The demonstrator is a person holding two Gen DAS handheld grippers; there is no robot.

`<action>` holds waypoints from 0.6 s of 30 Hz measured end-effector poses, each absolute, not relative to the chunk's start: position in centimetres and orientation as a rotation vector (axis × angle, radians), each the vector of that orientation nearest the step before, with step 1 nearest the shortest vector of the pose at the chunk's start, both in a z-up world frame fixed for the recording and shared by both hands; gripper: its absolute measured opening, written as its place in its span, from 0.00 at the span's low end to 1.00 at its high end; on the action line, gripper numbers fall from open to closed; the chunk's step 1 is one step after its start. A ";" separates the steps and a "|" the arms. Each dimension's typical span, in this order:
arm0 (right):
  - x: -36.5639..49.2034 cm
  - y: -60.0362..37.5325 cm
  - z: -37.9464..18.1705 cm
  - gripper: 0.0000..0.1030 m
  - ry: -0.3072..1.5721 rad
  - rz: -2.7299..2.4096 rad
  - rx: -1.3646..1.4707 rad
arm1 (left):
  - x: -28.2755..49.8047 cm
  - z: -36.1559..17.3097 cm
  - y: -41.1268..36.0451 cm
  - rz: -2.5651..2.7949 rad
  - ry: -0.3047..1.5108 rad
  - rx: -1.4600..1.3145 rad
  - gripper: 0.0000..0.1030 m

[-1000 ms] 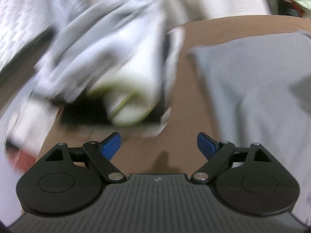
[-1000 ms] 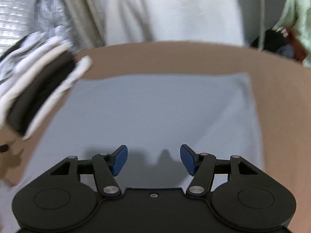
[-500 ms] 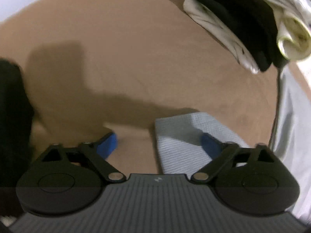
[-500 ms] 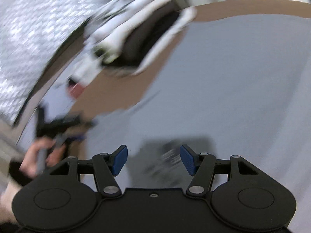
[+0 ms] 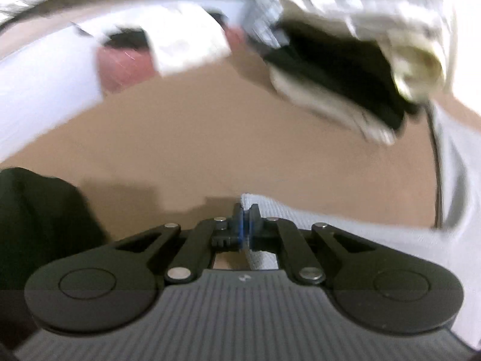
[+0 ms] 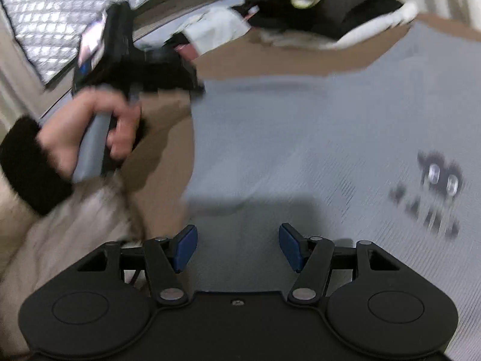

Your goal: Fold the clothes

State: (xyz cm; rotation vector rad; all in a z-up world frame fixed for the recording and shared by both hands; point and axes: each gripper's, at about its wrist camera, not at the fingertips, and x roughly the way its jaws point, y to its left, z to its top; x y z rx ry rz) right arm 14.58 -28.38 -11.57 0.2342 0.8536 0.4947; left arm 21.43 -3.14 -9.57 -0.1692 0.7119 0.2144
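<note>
The left gripper (image 5: pixel 244 221) has just been closing, and its fingers now pinch a corner of the gray shirt (image 6: pixel 315 138) spread on the brown table (image 5: pixel 210 138). The right gripper (image 6: pixel 237 248) hovers with fingers apart above the shirt's near edge. The cloth looks light, soft and limp, so it is best taken by corners or hems.

Left gripper (image 5: pixel 244 221): black linkage arms, silver pivot screws, blue pads, ribbed grey housing | Right gripper (image 6: pixel 237 246): same black build, blue pads | Sleeve (image 6: pixel 27 165): black fuzzy cuff
</note>
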 end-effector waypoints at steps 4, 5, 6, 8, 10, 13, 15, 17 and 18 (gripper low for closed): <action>12.8 -27.3 -12.2 0.65 0.871 0.578 0.204 | 22.6 -10.9 -3.1 0.227 0.780 -0.172 0.03; 12.6 -27.1 -12.2 0.66 0.873 0.591 0.189 | 22.6 -11.3 -3.2 0.225 0.805 -0.177 0.03; 12.6 -26.9 -12.1 0.66 0.878 0.605 0.181 | 22.5 -11.7 -3.3 0.222 0.832 -0.183 0.04; 12.5 -26.5 -12.0 0.66 0.886 0.629 0.168 | 22.8 -12.5 -3.0 0.188 0.884 -0.227 0.05; 12.5 -26.3 -11.8 0.66 0.890 0.642 0.161 | 23.0 -12.9 -2.3 0.152 0.922 -0.318 0.28; 12.4 -26.4 -11.4 0.66 0.894 0.661 0.169 | 22.4 -13.3 -1.7 0.067 0.919 -0.461 0.76; 12.6 -27.0 -11.2 0.65 0.887 0.661 0.211 | 22.6 -13.3 -3.3 0.064 0.910 -0.357 0.85; 13.1 -28.1 -11.0 0.65 0.862 0.633 0.271 | 22.9 -13.2 -5.0 0.065 0.898 -0.236 0.47; 13.2 -28.8 -10.6 0.65 0.843 0.604 0.294 | 22.7 -12.7 -6.1 0.054 0.868 -0.158 0.08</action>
